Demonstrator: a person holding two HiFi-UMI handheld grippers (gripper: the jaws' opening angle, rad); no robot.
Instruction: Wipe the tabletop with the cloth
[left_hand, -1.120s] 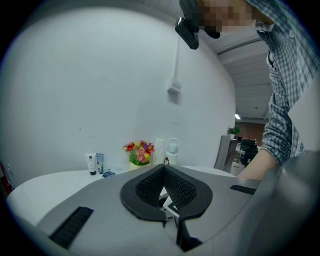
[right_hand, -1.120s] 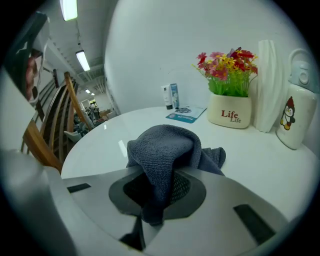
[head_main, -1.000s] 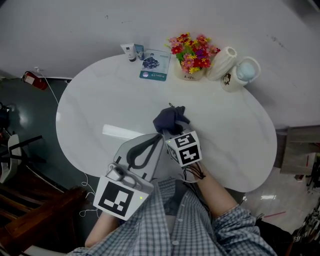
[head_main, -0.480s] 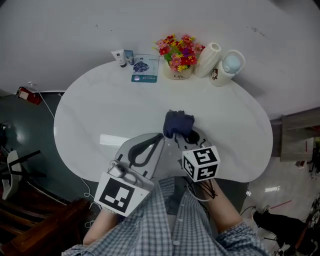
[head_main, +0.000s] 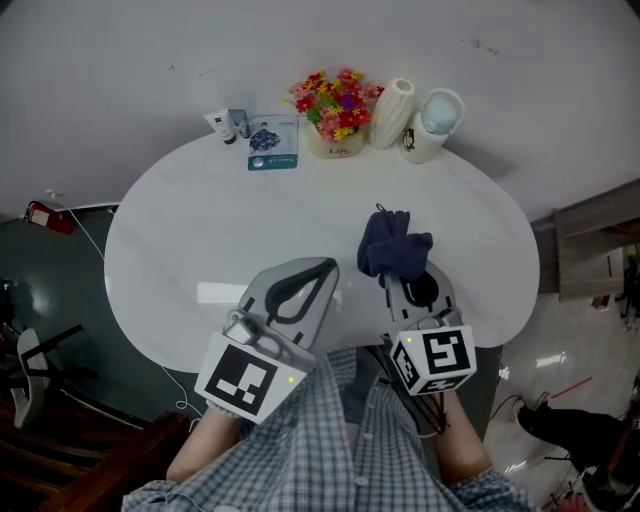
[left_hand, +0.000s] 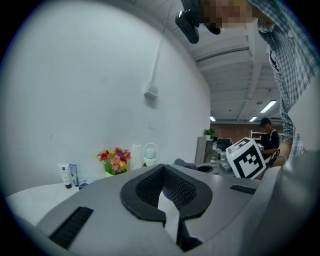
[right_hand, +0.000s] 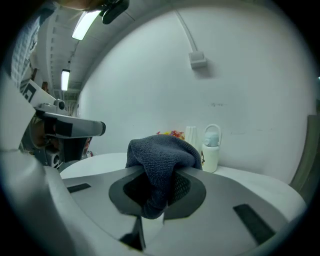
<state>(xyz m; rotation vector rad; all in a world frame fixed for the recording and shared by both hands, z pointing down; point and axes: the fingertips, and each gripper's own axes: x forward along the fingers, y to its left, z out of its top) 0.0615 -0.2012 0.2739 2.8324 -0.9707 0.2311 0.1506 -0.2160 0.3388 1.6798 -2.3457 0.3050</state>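
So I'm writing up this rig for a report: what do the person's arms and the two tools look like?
The left tool and right tool are pale grey wedges, each with a dark ribbed teardrop opening. The left cube and right cube bear black-and-white square markers. Black cables trail by the right cube. The sleeves are checked, blue-grey and white.

This looks like an open-plan office or lab floor. Strip lights (left_hand: 268, 106) run along a beamed ceiling, and a person (left_hand: 270, 135) sits far back near a potted plant (left_hand: 209, 133). The white oval counter (head_main: 200, 230) against the bare wall carries a flower pot (head_main: 335, 105) and a water bottle (head_main: 432, 122).
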